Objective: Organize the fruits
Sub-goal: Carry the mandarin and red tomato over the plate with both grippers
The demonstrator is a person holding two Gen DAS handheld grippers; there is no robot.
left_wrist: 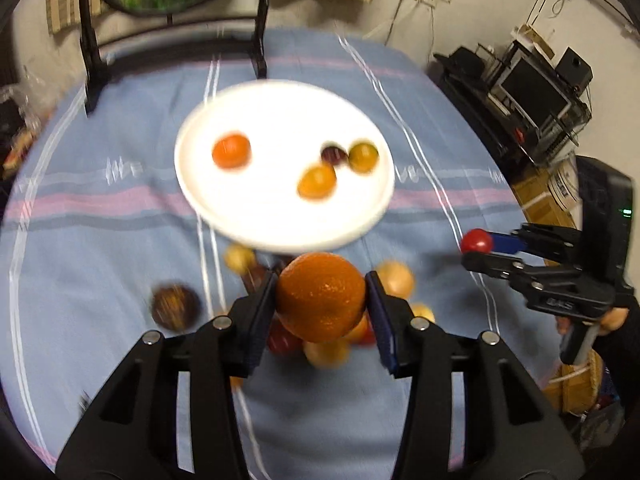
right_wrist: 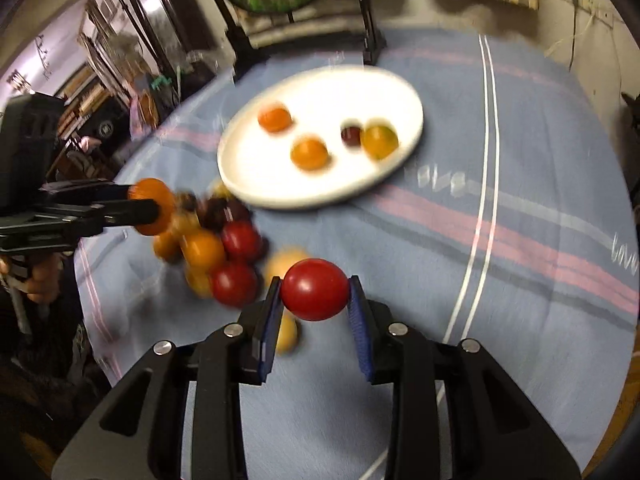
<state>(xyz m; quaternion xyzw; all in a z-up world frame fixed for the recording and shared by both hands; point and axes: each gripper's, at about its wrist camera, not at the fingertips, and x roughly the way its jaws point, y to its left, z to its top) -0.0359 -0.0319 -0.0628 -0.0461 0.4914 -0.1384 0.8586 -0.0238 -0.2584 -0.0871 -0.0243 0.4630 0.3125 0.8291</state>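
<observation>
My left gripper [left_wrist: 321, 285] is shut on a large orange [left_wrist: 321, 295], held above a pile of loose fruit [left_wrist: 326, 350]. My right gripper [right_wrist: 315, 286] is shut on a red round fruit [right_wrist: 314, 289], also lifted off the cloth. Each gripper shows in the other's view: the right one [left_wrist: 478, 247] with its red fruit [left_wrist: 476, 241] at the right, the left one [right_wrist: 148, 205] with the orange [right_wrist: 154, 205] at the left. A white plate [left_wrist: 224, 216] lies beyond, carrying several small fruits: orange ones [left_wrist: 231, 150], a dark red one [left_wrist: 333, 155] and a yellowish one [left_wrist: 363, 156].
A blue striped cloth [left_wrist: 120, 240] covers the round table. A dark brown fruit [left_wrist: 175, 306] lies alone at the left. Red and orange fruits [right_wrist: 224, 256] are heaped near the plate's [right_wrist: 408, 96] front edge. A black stand [left_wrist: 260, 20] rises at the far edge. Shelves with electronics [left_wrist: 532, 92] stand at the right.
</observation>
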